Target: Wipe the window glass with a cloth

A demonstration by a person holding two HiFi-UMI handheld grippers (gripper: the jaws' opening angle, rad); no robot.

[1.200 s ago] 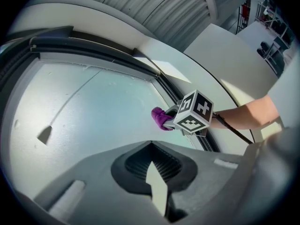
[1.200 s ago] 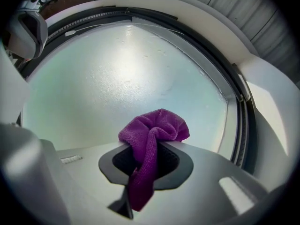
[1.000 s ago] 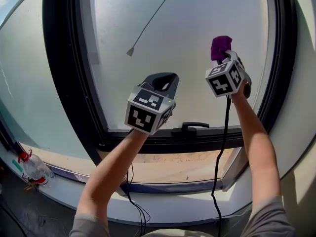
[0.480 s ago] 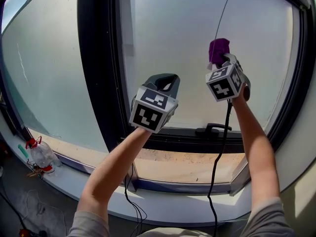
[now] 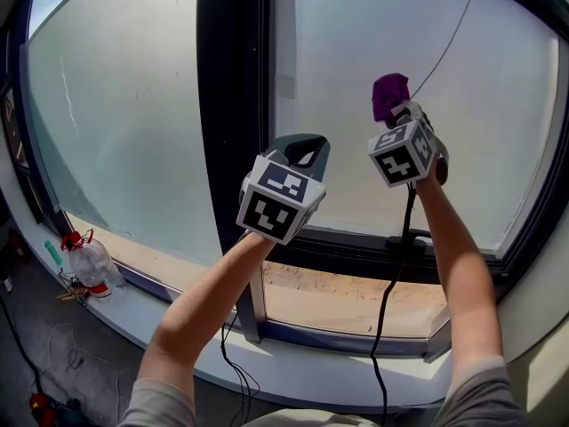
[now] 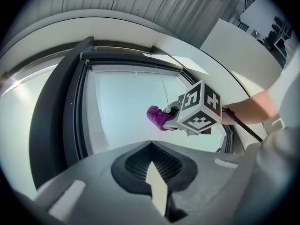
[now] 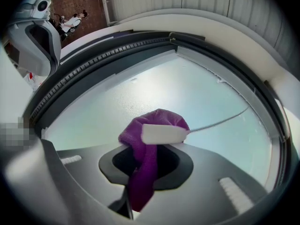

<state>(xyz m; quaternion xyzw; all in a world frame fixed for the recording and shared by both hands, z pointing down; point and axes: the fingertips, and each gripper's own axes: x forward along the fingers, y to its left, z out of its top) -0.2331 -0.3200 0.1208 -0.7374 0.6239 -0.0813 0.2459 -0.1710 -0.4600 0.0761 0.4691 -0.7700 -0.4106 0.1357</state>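
A purple cloth (image 5: 388, 94) is bunched in my right gripper (image 5: 397, 107), which is shut on it and held up against the right-hand window glass (image 5: 356, 52). The right gripper view shows the cloth (image 7: 143, 168) draped over one white pad (image 7: 161, 134) with the pale glass (image 7: 187, 93) just behind; I cannot tell whether they touch. My left gripper (image 5: 305, 147) hovers lower and to the left, near the dark mullion, shut with nothing in it. From the left gripper view (image 6: 152, 170), the cloth (image 6: 157, 117) and the right gripper's marker cube (image 6: 199, 109) show ahead.
A wide dark mullion (image 5: 229, 105) splits the left pane (image 5: 124, 123) from the right one. A thin cord (image 5: 455, 34) hangs across the right pane. A black handle (image 5: 411, 237) sits on the lower frame. A plastic bottle (image 5: 91, 263) stands on the sill at lower left.
The view has swung left, so the mullion and left pane fill more of the picture. Against the glass, the cloth has moved left to the hanging cord. The left gripper stays shut.
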